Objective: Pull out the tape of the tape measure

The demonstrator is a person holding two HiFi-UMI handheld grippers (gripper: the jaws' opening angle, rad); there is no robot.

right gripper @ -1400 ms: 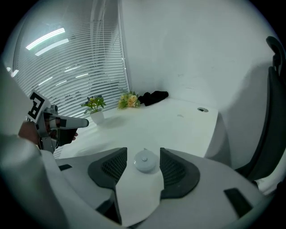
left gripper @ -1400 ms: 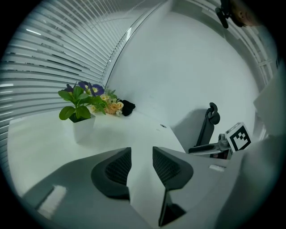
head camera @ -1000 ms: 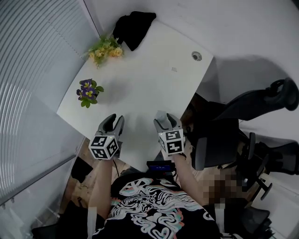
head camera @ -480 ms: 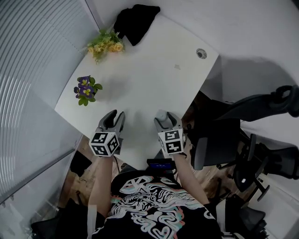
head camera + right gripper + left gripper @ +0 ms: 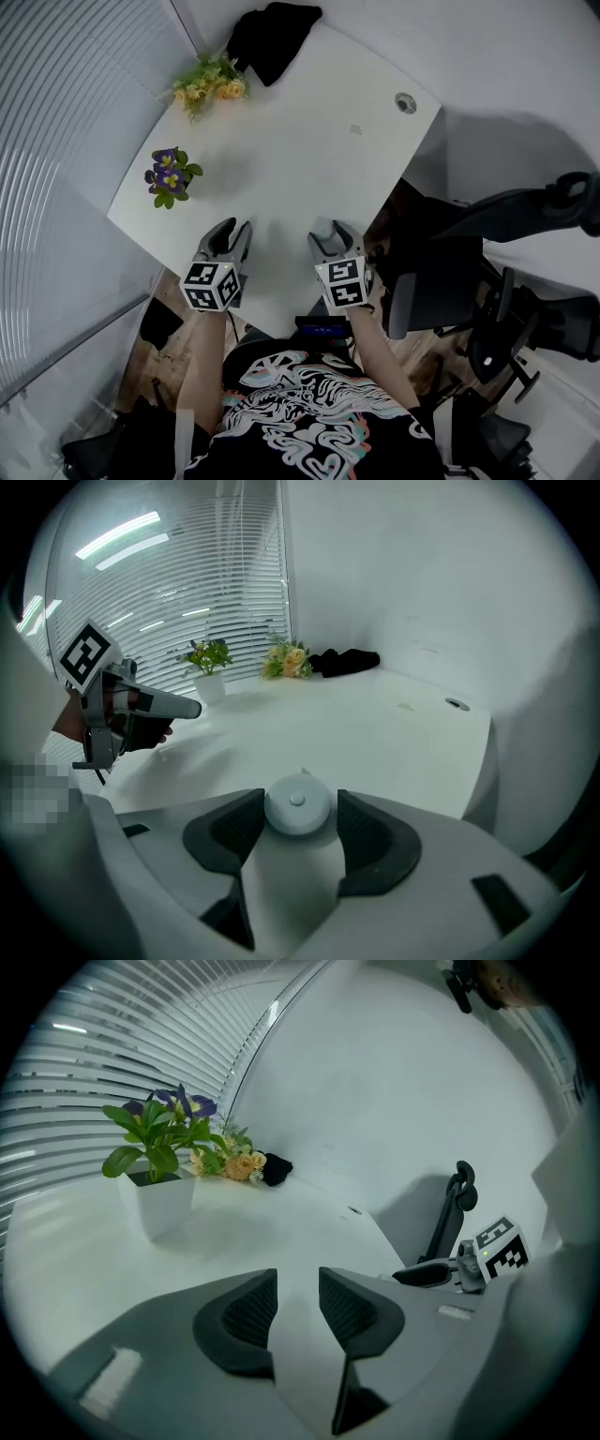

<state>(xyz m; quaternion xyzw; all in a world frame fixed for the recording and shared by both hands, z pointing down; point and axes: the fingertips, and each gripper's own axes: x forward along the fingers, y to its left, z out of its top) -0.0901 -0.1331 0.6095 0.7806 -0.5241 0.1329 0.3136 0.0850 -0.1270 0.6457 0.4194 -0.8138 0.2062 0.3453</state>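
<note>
Right gripper [image 5: 325, 232]: lower centre of the head view, over the near edge of the white counter [image 5: 309, 159]; its jaws are closed on the round white tape measure [image 5: 297, 808].
Tape measure: sits flat-face-up between the two dark jaw pads, low in the middle of the right gripper view. The pads seem to touch it on both sides, though the contact on the right is hard to judge.
Tape: a tiny tab pokes from the case's far edge; too small to tell more.
Left gripper [image 5: 234, 230]: just left of the right gripper in the head view, apart from it. Its jaws stand a narrow gap apart with only bare counter between them.
Purple flowers in a white pot [image 5: 169, 178]: left side of the counter, well beyond the left gripper.
Yellow flower bunch [image 5: 211, 91]: upper left, near the far corner.
Black cloth [image 5: 272, 37]: top of the frame, just beside the yellow bunch.
Black office chair [image 5: 441, 281]: right of the counter, beside the right gripper.
</note>
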